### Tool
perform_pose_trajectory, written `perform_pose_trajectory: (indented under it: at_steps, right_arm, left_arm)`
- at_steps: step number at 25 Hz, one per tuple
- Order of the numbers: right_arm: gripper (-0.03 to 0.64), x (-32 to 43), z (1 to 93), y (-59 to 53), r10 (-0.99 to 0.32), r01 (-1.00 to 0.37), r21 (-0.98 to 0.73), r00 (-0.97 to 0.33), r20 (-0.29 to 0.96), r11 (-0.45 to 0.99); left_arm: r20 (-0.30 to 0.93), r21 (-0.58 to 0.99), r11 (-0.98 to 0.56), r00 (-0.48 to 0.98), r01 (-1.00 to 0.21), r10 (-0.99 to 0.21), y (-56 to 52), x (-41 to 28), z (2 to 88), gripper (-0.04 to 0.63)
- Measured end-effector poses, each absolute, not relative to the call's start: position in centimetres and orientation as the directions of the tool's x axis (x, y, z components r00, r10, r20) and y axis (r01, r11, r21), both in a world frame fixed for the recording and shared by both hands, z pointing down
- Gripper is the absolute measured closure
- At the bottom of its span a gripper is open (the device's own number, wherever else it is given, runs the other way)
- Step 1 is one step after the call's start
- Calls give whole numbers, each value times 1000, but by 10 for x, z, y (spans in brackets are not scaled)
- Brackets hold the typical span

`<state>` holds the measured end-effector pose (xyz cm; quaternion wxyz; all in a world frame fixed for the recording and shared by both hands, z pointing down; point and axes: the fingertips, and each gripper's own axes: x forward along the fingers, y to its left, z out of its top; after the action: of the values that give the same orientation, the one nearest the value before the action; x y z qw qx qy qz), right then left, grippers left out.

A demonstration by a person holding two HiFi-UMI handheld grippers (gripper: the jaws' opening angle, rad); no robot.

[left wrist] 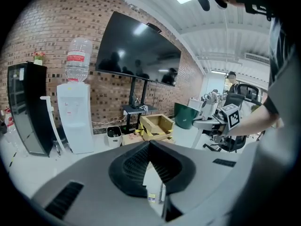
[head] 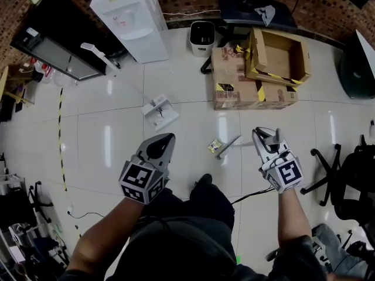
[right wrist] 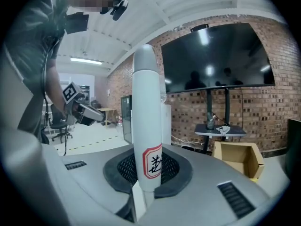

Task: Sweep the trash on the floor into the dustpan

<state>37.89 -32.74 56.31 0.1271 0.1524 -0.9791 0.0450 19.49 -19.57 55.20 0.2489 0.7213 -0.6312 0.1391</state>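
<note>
A small yellow packet of trash (head: pixel 215 146) lies on the white tiled floor, right beside the low end of a thin grey broom shaft (head: pixel 229 144). My right gripper (head: pixel 266 138) is shut on the broom's white handle (right wrist: pixel 145 102), which bears a red-edged label and stands upright between the jaws of my right gripper (right wrist: pixel 146 166). My left gripper (head: pixel 166 140) hangs to the left of the trash, shut with nothing in it. In the left gripper view, the packet (left wrist: pixel 151 197) shows through the gap below my left gripper (left wrist: pixel 149 147). A white dustpan-like object (head: pixel 159 111) lies on the floor farther ahead.
Open cardboard boxes (head: pixel 258 69) sit ahead on the right, with a small white bin (head: pixel 202 38) and a water dispenser (head: pixel 132 16) behind. A white long-handled item (head: pixel 96 52) leans by the dispenser. An office chair (head: pixel 345 174) stands at the right. My shoe (head: pixel 203 180) is just below the trash.
</note>
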Motion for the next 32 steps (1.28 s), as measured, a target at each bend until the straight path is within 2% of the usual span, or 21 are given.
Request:
perform_pose_trajectory:
  at_steps: [14, 22, 32]
  right_arm:
    - [575, 273, 582, -225, 70, 66, -22, -946, 315, 998]
    - [575, 198, 592, -175, 159, 158, -29, -933, 322, 987]
    - [575, 108, 595, -91, 324, 341, -10, -883, 339, 940]
  left_arm:
    - [483, 193, -5, 100, -981, -870, -167, 162, 541, 581]
    - [527, 198, 113, 9, -974, -850, -106, 96, 574, 581]
    - [521, 232, 226, -75, -946, -850, -35, 18, 586, 581]
